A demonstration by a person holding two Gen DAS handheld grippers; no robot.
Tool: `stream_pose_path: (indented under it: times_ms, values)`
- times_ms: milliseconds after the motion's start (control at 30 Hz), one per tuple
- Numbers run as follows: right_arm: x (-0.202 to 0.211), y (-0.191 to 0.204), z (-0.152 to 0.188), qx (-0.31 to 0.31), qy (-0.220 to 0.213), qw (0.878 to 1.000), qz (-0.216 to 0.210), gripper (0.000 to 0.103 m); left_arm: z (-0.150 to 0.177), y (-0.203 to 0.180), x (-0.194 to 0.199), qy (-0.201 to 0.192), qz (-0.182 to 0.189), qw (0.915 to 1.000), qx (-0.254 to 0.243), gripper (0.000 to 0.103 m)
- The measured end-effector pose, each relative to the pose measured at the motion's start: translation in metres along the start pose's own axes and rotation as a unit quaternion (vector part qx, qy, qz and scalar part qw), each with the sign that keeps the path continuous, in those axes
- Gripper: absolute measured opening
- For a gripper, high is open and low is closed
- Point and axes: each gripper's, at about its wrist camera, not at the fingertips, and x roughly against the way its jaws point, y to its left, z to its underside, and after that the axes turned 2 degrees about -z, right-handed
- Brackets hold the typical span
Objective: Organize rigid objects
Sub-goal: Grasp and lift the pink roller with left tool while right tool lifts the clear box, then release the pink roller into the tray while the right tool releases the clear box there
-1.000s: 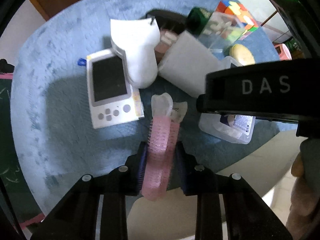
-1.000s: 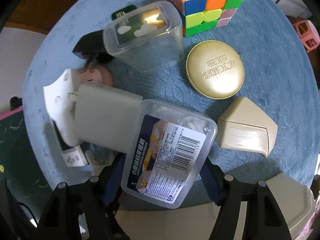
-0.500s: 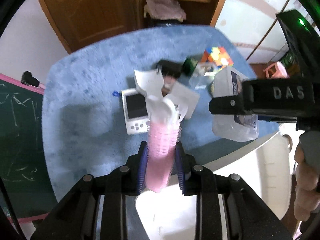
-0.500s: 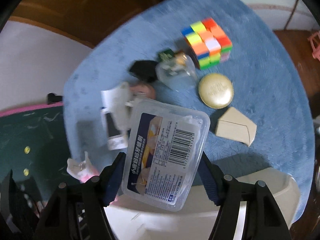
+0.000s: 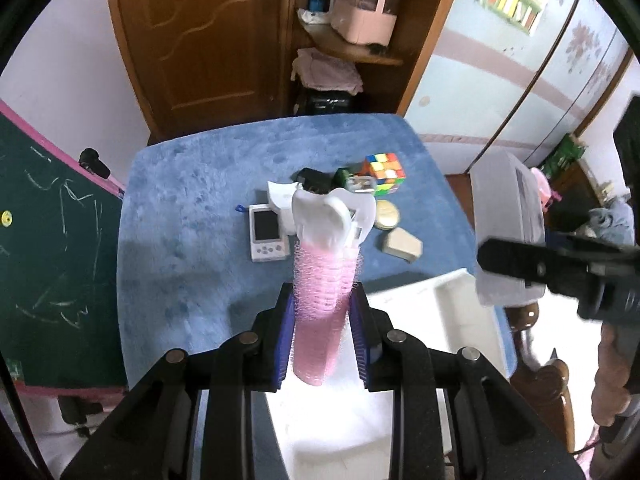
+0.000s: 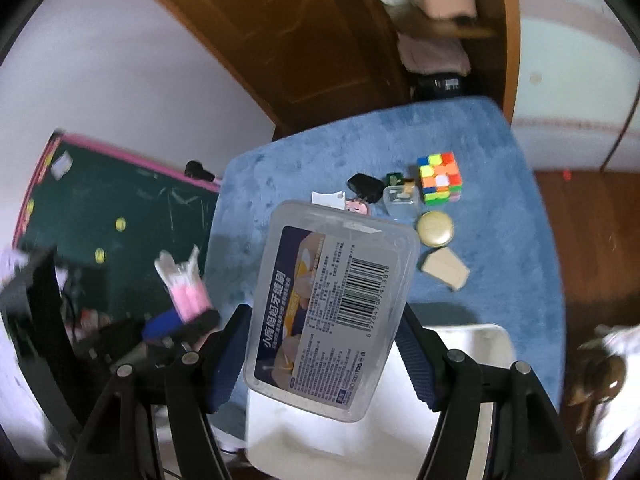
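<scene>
Both loads are now lifted clear of the tabletop (image 5: pixel 180 208) above the white bin (image 6: pixel 472 360): my left gripper (image 5: pixel 322 330) clamps the pink roller (image 5: pixel 322 292), my right gripper (image 6: pixel 320 352) the clear box (image 6: pixel 332 300), ready for dropping.

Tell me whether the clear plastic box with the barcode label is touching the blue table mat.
Apart. The right wrist view shows the clear plastic box lifted between the right gripper's pads, above the blue mat.

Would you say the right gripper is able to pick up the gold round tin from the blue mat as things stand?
Probably not yet. The right gripper is shut on the clear plastic box, so its fingers are occupied. The gold round tin itself lies uncovered on the blue mat, raised well below the gripper.
</scene>
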Motion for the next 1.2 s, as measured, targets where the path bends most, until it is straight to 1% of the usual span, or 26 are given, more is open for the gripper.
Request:
stream_pose_path:
  times_ms: [100,200,267,400,467,567,667,733,833,967,1033,1200]
  values:
    - [0.029,0.001,0.026,0.027,-0.007,1.0,0.005,0.07,0.012,-0.007,0.015,-0.009,0.003,0.9999,0.006,0.028]
    - [0.039,-0.002,0.046,0.043,-0.008,0.999,0.013,0.071,0.025,-0.013,0.022,-0.011,0.001,0.9998,0.016,0.028]
    - [0.041,-0.007,0.061,0.052,-0.004,0.998,0.025,0.071,0.035,-0.019,0.021,-0.012,-0.008,0.9997,0.019,0.028]
    - [0.031,-0.021,0.083,0.053,0.011,0.998,0.036,0.071,0.057,-0.028,0.004,0.003,-0.015,0.9996,0.022,0.028]
    - [0.02,-0.029,0.093,0.052,0.02,0.997,0.05,0.071,0.068,-0.031,-0.007,0.012,-0.006,0.9996,0.026,0.028]
    - [0.0,-0.039,0.105,0.056,0.031,0.996,0.066,0.071,0.085,-0.033,-0.031,0.022,-0.006,0.9993,0.028,0.028]
    - [-0.025,-0.045,0.119,0.069,0.044,0.993,0.088,0.071,0.094,-0.031,-0.055,0.033,-0.004,0.9987,0.039,0.028]
    - [-0.043,-0.05,0.125,0.073,0.051,0.991,0.098,0.071,0.097,-0.029,-0.069,0.032,-0.01,0.9984,0.044,0.028]
    - [-0.068,-0.056,0.131,0.081,0.059,0.989,0.111,0.071,0.099,-0.026,-0.096,0.048,-0.024,0.9972,0.051,0.028]
    - [-0.101,-0.062,0.13,0.089,0.074,0.985,0.129,0.071,0.1,-0.025,-0.118,0.053,-0.034,0.9967,0.051,0.028]
    - [-0.112,-0.063,0.128,0.097,0.077,0.981,0.147,0.071,0.1,-0.024,-0.127,0.056,-0.039,0.9964,0.05,0.028]
    - [-0.135,-0.065,0.121,0.114,0.088,0.974,0.175,0.071,0.101,-0.023,-0.146,0.068,-0.057,0.9951,0.043,0.029]
